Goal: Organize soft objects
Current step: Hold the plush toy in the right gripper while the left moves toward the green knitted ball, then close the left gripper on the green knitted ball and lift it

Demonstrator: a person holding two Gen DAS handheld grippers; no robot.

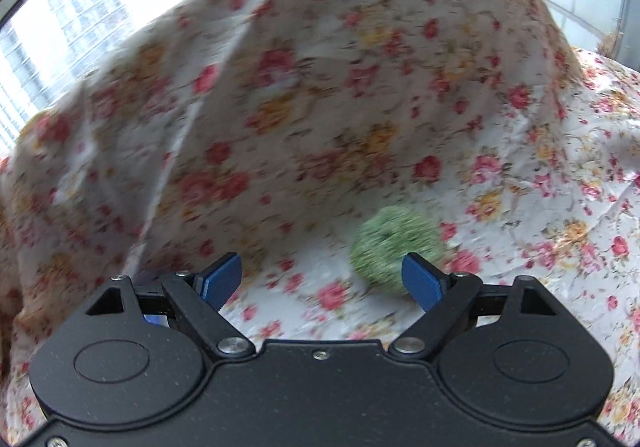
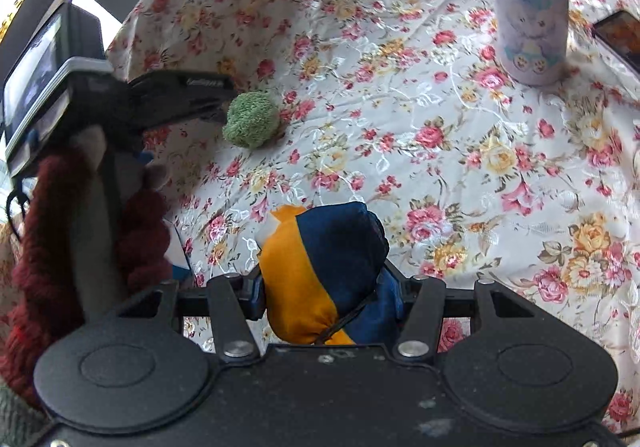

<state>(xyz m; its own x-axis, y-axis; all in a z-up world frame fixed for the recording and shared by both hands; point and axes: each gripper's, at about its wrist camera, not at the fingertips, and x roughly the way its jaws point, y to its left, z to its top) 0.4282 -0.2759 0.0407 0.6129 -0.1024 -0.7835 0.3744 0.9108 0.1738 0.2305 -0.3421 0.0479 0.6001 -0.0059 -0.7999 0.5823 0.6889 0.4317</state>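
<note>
A fuzzy green ball lies on the floral cloth, just ahead of my left gripper's right fingertip. My left gripper is open and empty, its blue pads spread wide. In the right wrist view the same green ball lies at the tip of the left gripper's black fingers. My right gripper is shut on an orange and navy soft pouch, held between its jaws above the cloth.
A tall pale cup with a bunny print stands at the back right. A dark phone-like slab lies at the right edge. The cloth rises as a hump behind the ball. A red knitted sleeve holds the left gripper.
</note>
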